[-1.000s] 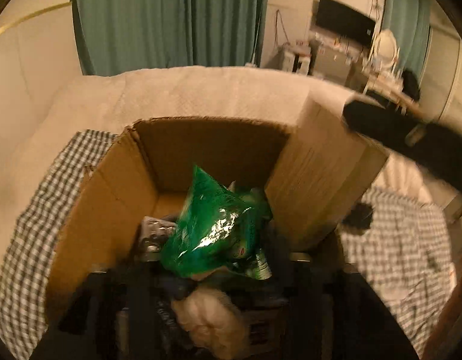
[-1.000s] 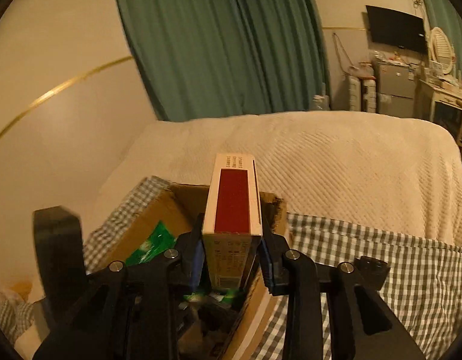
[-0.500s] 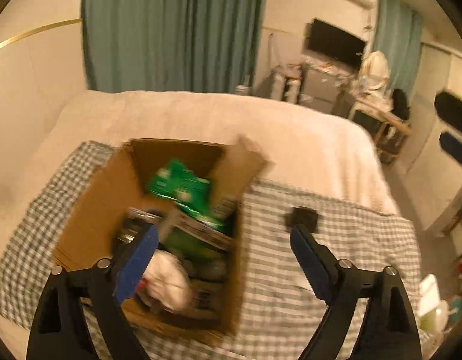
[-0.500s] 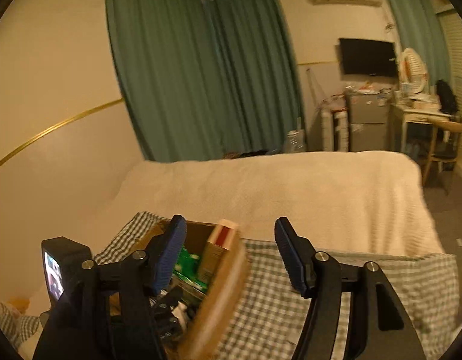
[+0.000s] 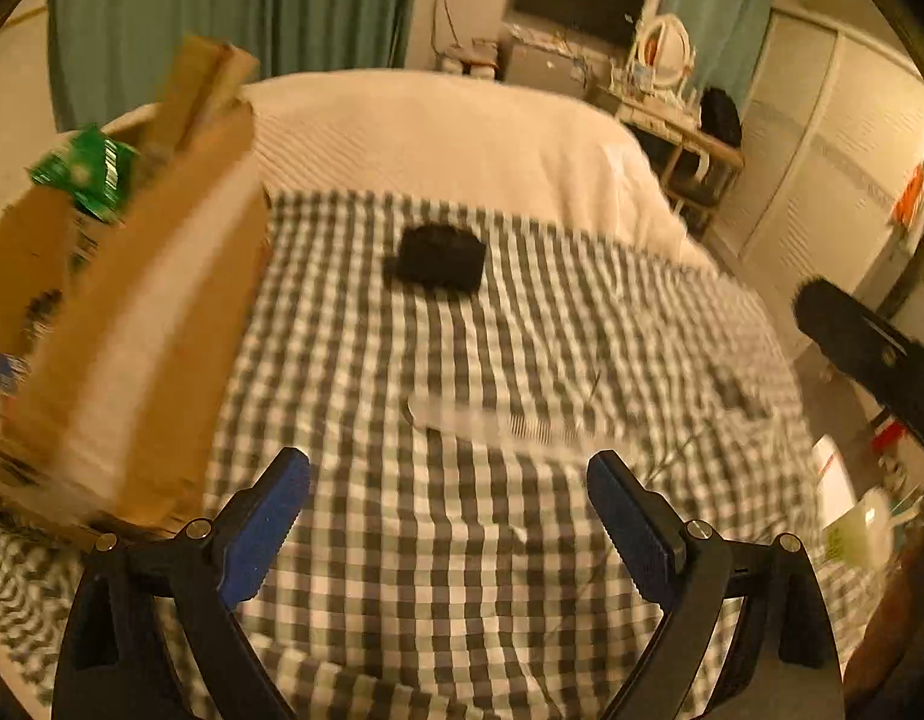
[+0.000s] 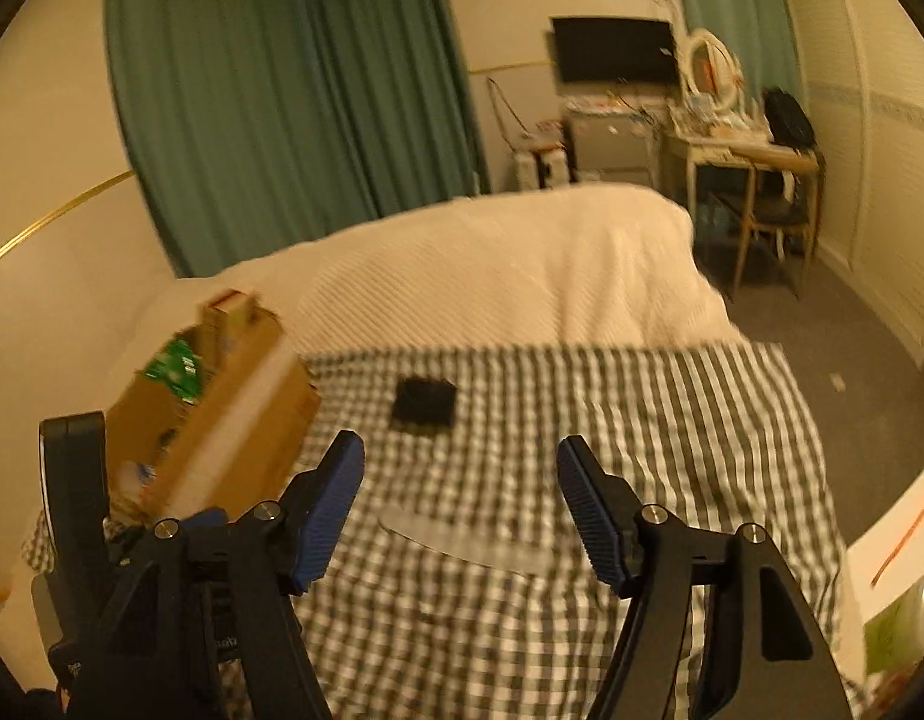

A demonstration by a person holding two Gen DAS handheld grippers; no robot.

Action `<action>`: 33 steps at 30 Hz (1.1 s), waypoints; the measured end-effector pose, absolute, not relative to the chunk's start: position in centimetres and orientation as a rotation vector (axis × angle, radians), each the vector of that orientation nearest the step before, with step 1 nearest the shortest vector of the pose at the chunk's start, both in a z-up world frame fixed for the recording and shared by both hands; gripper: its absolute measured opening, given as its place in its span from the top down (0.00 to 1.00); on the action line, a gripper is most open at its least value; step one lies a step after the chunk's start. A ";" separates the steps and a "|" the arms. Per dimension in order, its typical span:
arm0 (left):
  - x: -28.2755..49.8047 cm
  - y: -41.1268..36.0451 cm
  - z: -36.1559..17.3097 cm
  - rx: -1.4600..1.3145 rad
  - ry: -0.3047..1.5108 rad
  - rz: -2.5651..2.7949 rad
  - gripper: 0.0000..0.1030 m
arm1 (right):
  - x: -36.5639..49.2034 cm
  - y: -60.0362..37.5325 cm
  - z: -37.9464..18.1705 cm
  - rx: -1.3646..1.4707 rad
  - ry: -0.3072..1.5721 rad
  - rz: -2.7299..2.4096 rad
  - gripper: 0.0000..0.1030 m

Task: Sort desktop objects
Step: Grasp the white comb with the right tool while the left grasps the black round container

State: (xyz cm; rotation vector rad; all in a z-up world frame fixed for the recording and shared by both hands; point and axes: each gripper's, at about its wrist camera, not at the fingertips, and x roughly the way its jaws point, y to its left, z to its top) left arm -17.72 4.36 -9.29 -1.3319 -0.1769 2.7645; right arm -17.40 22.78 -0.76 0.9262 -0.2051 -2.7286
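Cardboard box [image 5: 132,324] sits at the checked cloth's [image 5: 462,570] left edge (both tongs empty, spread apart).

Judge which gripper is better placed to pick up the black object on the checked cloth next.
Probably the left gripper: open and empty, it points at the black object. The right gripper, also open, sits similarly, so the edge is slight.

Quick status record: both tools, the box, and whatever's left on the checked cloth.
left tool: open, holding nothing
right tool: open, holding nothing
cardboard box: at the cloth's left edge, holds a green packet and a red-topped carton
checked cloth: a small black object lies beside the box; a pale flat strip, blurred, lies nearer the tools
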 end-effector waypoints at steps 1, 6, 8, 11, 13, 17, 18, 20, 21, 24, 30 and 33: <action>-17.9 4.7 -10.2 -1.344 -0.134 2.778 0.07 | -18.0 23.4 -2.1 0.929 -0.210 -2.718 0.36; -19.6 3.8 -13.8 -1.425 -0.048 2.931 0.07 | -20.2 22.4 -7.9 0.953 -0.033 -2.622 0.36; -19.8 2.7 -15.2 -1.442 -0.153 2.974 0.07 | -21.9 21.4 -10.7 0.995 0.081 -2.522 0.36; -19.8 2.5 -16.5 -1.430 -0.214 3.013 0.07 | -23.6 20.4 -13.4 1.005 0.156 -2.395 0.36; -20.2 2.7 -16.9 -1.442 -0.200 3.050 0.06 | -24.8 20.1 -14.5 0.991 0.162 -2.328 0.36; -20.6 2.5 -17.2 -1.463 -0.241 3.102 0.05 | -26.1 19.2 -17.0 1.057 0.176 -2.207 0.36; -20.7 2.5 -17.2 -1.463 -0.256 3.105 0.05 | -26.3 19.0 -17.6 1.082 0.184 -2.181 0.36; -20.7 2.5 -17.0 -1.464 -0.277 3.099 0.05 | -26.2 18.7 -18.3 1.115 0.206 -2.165 0.36; -20.7 2.7 -17.0 -1.464 -0.281 3.089 0.05 | -26.2 18.6 -18.4 1.126 0.221 -2.184 0.45; -20.7 3.6 -17.0 -1.463 -0.281 3.022 0.05 | -26.5 19.0 -18.0 1.137 0.200 -2.241 0.64; -20.7 5.1 -16.4 -1.419 -0.234 2.985 0.05 | -26.5 19.8 -17.4 1.165 0.207 -2.329 0.75; -21.6 5.4 -15.8 -1.384 -0.230 2.974 0.05 | -26.9 21.0 -16.9 1.163 0.192 -2.453 0.75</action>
